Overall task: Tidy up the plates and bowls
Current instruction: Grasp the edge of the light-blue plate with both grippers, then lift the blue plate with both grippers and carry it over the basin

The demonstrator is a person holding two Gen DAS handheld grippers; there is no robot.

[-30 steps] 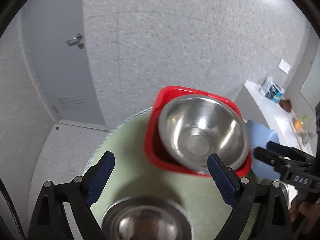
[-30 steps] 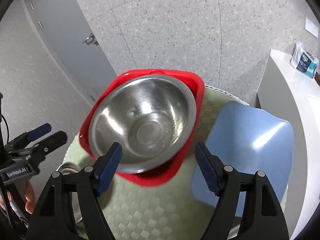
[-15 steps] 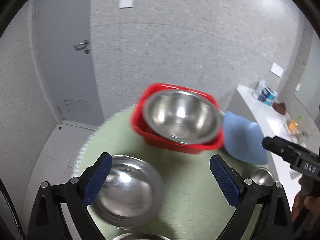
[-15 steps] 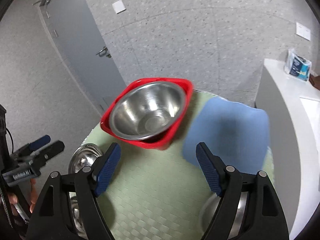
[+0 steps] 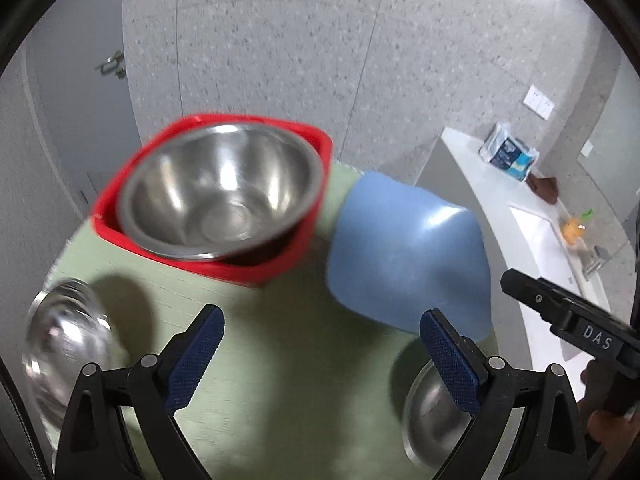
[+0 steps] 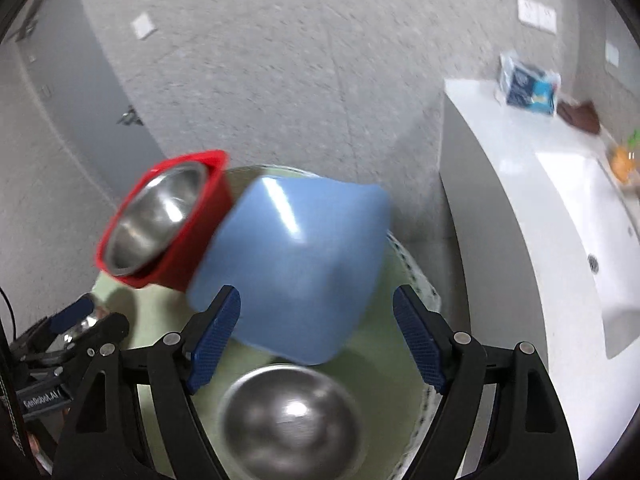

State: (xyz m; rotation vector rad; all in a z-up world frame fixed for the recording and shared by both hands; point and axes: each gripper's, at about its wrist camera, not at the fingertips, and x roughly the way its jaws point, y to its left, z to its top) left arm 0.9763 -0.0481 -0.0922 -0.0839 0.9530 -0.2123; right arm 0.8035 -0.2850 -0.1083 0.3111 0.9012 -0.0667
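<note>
grey door (image 5: pixel 76 92) | white counter (image 6: pixel 532 208) | blue packet (image 6: pixel 528 86) | green mat (image 5: pixel 288 380)

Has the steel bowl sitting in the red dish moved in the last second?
Cannot tell for sure. The steel bowl sits in the red dish on the green mat just as before; only the camera's view seems to shift.

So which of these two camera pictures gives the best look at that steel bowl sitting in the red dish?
The left wrist view: the steel bowl faces the camera, its inside open inside the red dish. In the right wrist view the same bowl is smaller, blurred, and seen at a slant at the left.
</note>
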